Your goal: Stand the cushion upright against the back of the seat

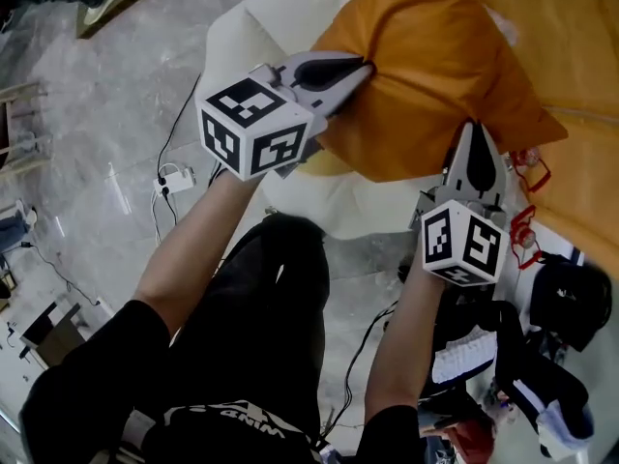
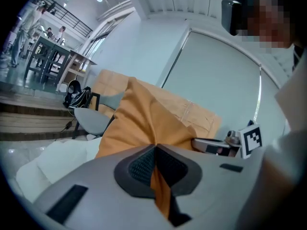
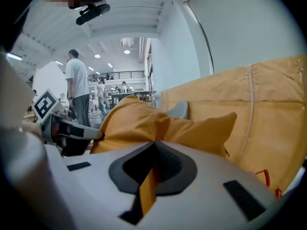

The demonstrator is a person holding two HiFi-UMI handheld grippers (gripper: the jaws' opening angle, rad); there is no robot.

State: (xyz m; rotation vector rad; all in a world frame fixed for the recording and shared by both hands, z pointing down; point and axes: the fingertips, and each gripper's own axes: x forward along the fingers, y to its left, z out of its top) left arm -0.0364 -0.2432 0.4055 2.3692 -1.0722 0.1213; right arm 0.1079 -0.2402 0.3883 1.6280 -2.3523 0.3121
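Note:
An orange cushion [image 1: 435, 75] hangs lifted above the white seat [image 1: 290, 13]. My left gripper [image 1: 366, 68] is shut on the cushion's left edge, with orange fabric [image 2: 160, 186] pinched between its pads. At the cushion's lower right edge my right gripper [image 1: 472, 129] is shut on it too, with a fold of fabric [image 3: 148, 186] caught in its jaws. In the left gripper view the cushion [image 2: 144, 123] rises in front of the seat's orange back [image 2: 192, 111]. From the right gripper view the cushion [image 3: 158, 126] lies before that orange back [image 3: 268, 114].
The grey floor carries cables and a white plug block [image 1: 174, 179] at the left. Bags, shoes and red straps [image 1: 527, 225] crowd the right side. A grey chair [image 2: 93, 121] stands behind the seat. People [image 3: 76, 87] stand far off in the hall.

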